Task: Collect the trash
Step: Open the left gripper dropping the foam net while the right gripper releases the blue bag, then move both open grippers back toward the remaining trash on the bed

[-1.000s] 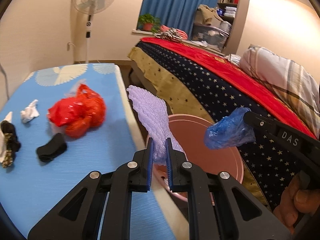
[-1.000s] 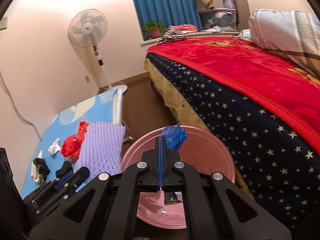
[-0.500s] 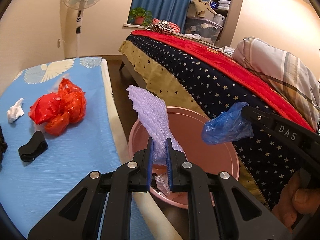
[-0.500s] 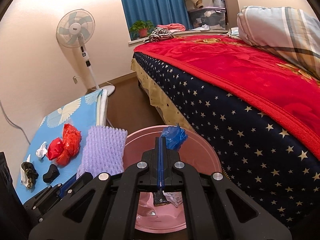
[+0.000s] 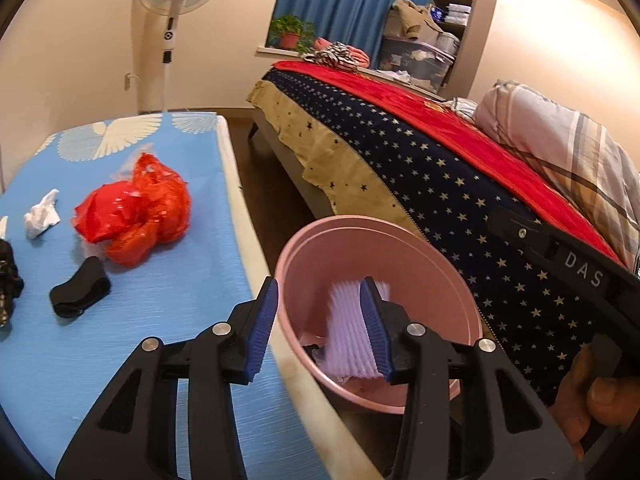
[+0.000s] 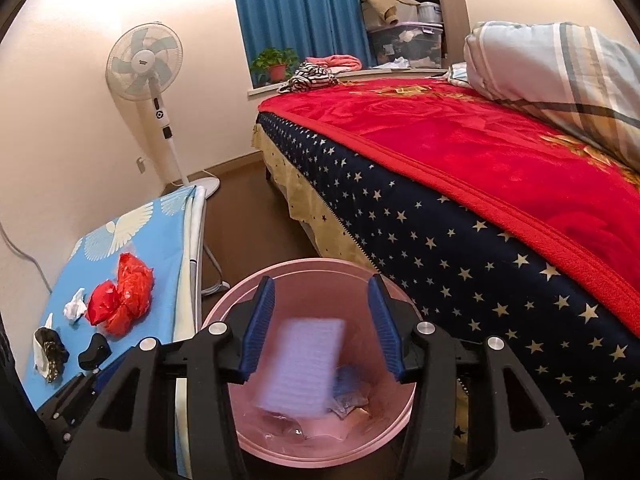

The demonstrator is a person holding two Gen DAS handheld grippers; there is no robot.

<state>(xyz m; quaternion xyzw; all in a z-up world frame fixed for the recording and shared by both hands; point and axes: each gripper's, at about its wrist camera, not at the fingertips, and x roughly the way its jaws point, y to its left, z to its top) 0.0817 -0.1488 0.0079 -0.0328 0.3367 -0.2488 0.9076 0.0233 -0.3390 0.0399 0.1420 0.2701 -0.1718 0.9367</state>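
A pink bin [image 5: 400, 240] [image 6: 320, 268] stands on the floor between the blue table and the bed. A purple foam sheet [image 5: 352, 332] [image 6: 304, 364] is blurred inside the bin, free of any grip. A blue plastic bag [image 6: 350, 384] lies in the bin beside it. My left gripper [image 5: 320, 324] is open above the bin's near rim. My right gripper [image 6: 322, 324] is open above the bin. On the table lie a red plastic bag [image 5: 136, 212] [image 6: 120, 300], a white crumpled tissue [image 5: 40, 216] [image 6: 75, 309], and a black band [image 5: 80, 292] [image 6: 94, 352].
The blue table [image 5: 120, 344] is on the left, with a black and gold scrap [image 6: 50, 354] near its front. The bed with a starred cover [image 5: 460, 184] [image 6: 460, 240] is on the right. A standing fan [image 6: 148, 80] is by the back wall.
Both grippers have opened. The purple foam sheet has left my left gripper and the blue bag my right gripper; both have dropped into the pink bin.
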